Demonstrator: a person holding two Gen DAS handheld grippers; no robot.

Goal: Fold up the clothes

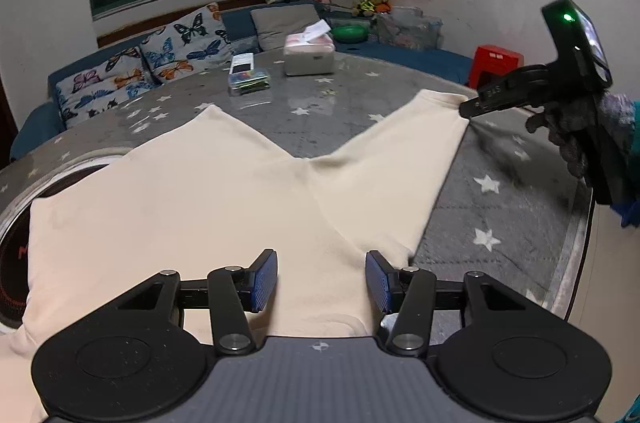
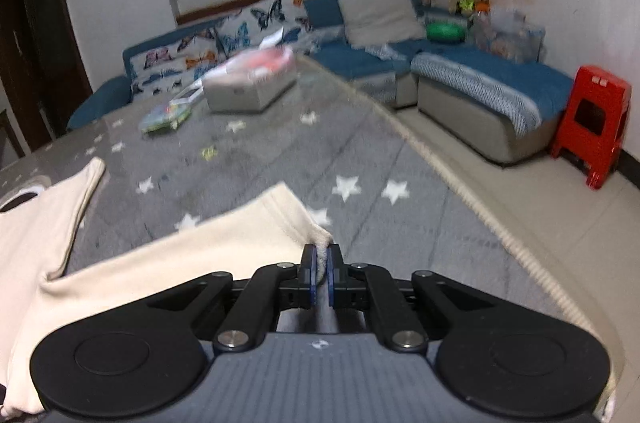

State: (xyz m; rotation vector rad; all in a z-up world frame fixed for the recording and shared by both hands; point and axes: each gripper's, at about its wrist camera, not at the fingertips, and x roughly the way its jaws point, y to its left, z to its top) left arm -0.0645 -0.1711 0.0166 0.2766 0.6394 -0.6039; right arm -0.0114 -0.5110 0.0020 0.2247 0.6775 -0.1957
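Note:
Cream shorts [image 1: 192,207] lie spread on a round table under a grey star-patterned cloth [image 1: 500,207], legs pointing away. My left gripper [image 1: 322,277] is open, its blue pads either side of the waistband area, just above the fabric. My right gripper [image 2: 321,273] is shut on the hem corner of the right leg [image 2: 256,231]. It also shows in the left wrist view [image 1: 466,111], pinching that leg's far corner at the table's right edge. The other leg [image 2: 86,183] lies flat to the left.
A tissue box [image 1: 308,57] and a flat packet of small coloured items [image 1: 248,75] sit at the table's far side. A blue sofa with butterfly cushions [image 1: 152,63] runs behind. A red stool [image 2: 592,127] stands on the floor at right.

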